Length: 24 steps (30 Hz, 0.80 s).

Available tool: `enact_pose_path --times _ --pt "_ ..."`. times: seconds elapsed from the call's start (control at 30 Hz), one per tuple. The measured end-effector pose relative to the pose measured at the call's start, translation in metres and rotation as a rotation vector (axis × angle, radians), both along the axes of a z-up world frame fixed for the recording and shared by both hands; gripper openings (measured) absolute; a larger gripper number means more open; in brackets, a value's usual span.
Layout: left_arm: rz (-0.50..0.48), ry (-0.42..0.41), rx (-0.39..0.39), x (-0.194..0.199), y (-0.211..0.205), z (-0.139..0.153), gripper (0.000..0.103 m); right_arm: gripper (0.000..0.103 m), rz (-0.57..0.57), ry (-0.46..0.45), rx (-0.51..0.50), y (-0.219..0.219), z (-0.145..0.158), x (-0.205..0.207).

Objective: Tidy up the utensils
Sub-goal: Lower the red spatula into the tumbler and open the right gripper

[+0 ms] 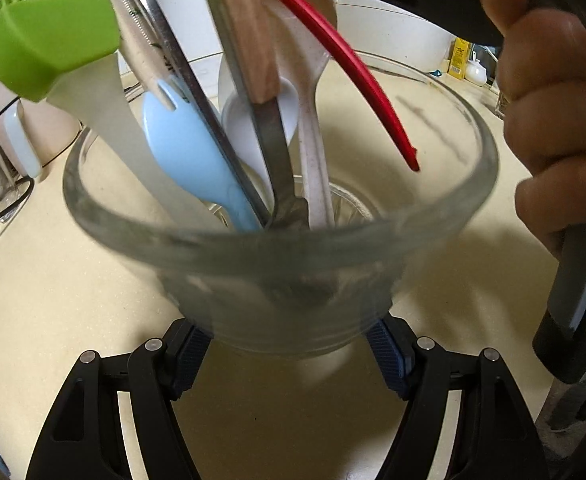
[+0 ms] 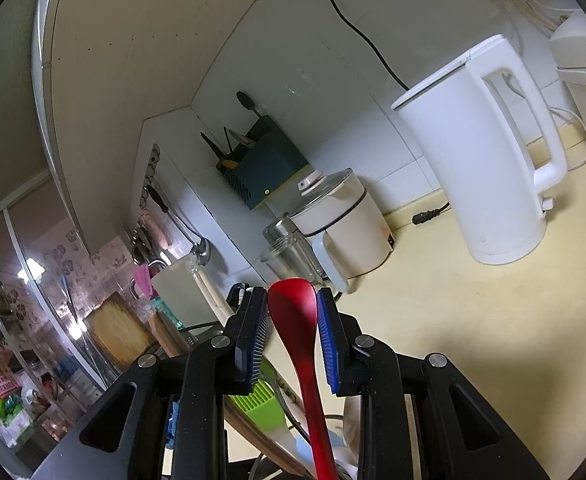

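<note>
Right tongs (image 2: 292, 336) pinch the red spoon (image 2: 295, 312), its handle tip over the glass cup (image 1: 281, 248) at 3 o'clock, left tongs (image 1: 289, 344) clamping that cup crowded with utensils; only the right view shows the white kettle (image 2: 481, 152).

Red spoon (image 2: 293, 320), green brush (image 1: 49, 48), pale-blue spoon (image 1: 189, 160), clear glass (image 1: 281, 264), cream counter (image 1: 73, 300).

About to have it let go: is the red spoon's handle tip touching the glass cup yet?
Apart. The left wrist view shows the red spoon ending in mid-air inside the glass cup, clear of wall and bottom.
</note>
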<state>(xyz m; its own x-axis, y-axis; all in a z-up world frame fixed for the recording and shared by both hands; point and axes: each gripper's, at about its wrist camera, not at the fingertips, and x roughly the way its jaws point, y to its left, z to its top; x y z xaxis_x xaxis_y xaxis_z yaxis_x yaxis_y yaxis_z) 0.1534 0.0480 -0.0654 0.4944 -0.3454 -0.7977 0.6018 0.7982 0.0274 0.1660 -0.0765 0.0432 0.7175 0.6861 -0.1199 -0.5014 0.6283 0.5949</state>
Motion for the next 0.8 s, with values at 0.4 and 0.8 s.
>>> enact_pose_path --times 0.4,0.8 --pt "0.0 -0.007 0.007 0.002 -0.005 0.001 0.077 0.026 -0.004 -0.031 -0.269 0.013 0.011 -0.03" --pt "0.0 -0.009 0.009 0.001 -0.009 0.001 0.077 0.032 -0.046 -0.041 -0.415 0.014 0.025 -0.044"
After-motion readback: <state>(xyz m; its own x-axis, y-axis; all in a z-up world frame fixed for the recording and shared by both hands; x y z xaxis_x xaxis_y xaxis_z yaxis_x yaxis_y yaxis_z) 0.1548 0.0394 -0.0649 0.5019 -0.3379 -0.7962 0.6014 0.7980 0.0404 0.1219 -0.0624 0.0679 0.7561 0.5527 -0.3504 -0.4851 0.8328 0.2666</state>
